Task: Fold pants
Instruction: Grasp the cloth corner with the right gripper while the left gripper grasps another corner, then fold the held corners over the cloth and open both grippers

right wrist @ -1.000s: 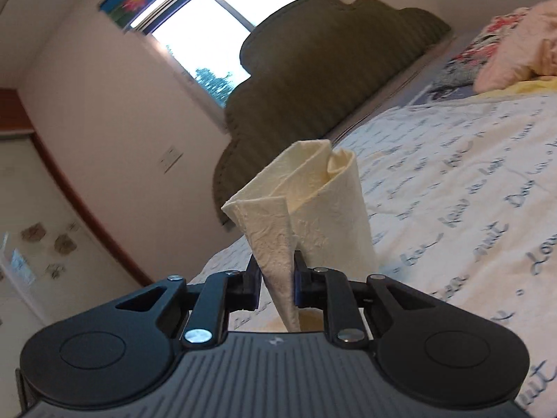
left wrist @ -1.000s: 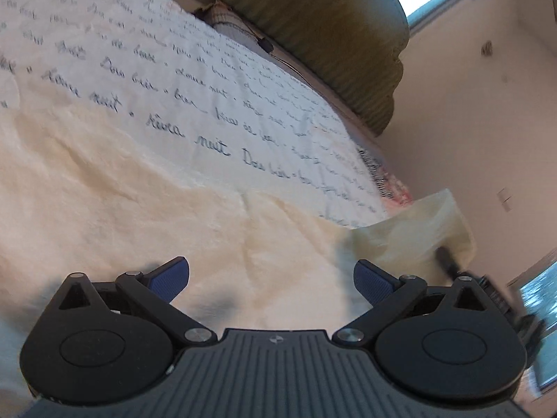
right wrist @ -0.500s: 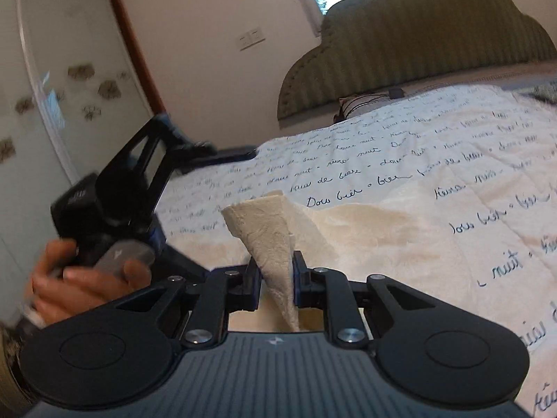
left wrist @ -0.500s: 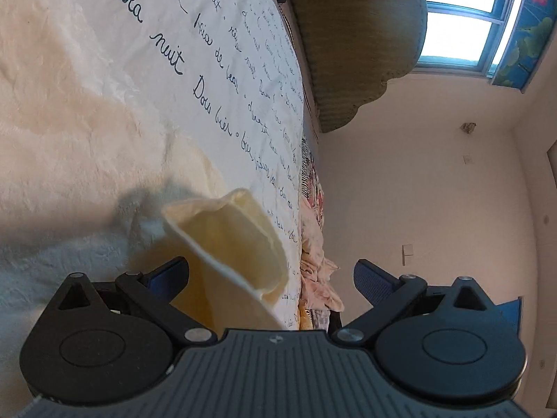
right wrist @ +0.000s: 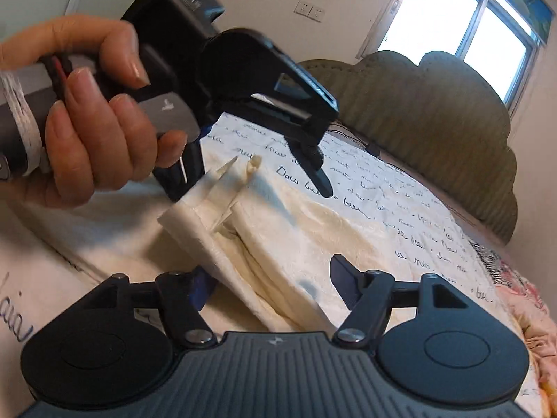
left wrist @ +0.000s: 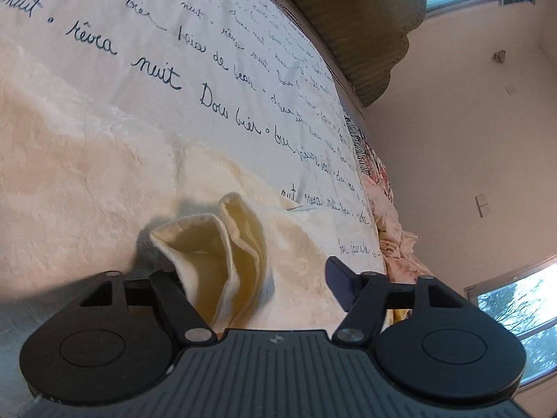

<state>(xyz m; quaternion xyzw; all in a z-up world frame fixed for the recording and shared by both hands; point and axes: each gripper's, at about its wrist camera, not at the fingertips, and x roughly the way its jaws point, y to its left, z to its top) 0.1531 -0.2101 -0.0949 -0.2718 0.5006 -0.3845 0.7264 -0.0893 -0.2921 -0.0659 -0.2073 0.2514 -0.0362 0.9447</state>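
Left hand-held gripper [left wrist: 264, 278] jaws are just closing around a raised fold of the cream pants [left wrist: 216, 244], not yet pinched. Right hand-held gripper [right wrist: 275, 282] jaws are just being opened, cloth lying loose between them. Pants are being spread on the script-printed bed cover [left wrist: 209, 52].

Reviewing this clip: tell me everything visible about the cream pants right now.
The pants are pale cream fabric with a crinkled, embossed texture, lying mostly flat on the bedspread printed with dark script. One edge is bunched into upright folds showing a smoother, yellower inside. That bunch stands between the fingers of the left gripper, whose jaws have just been closing, against its left finger. The right gripper, just opening, has cloth against its left finger.
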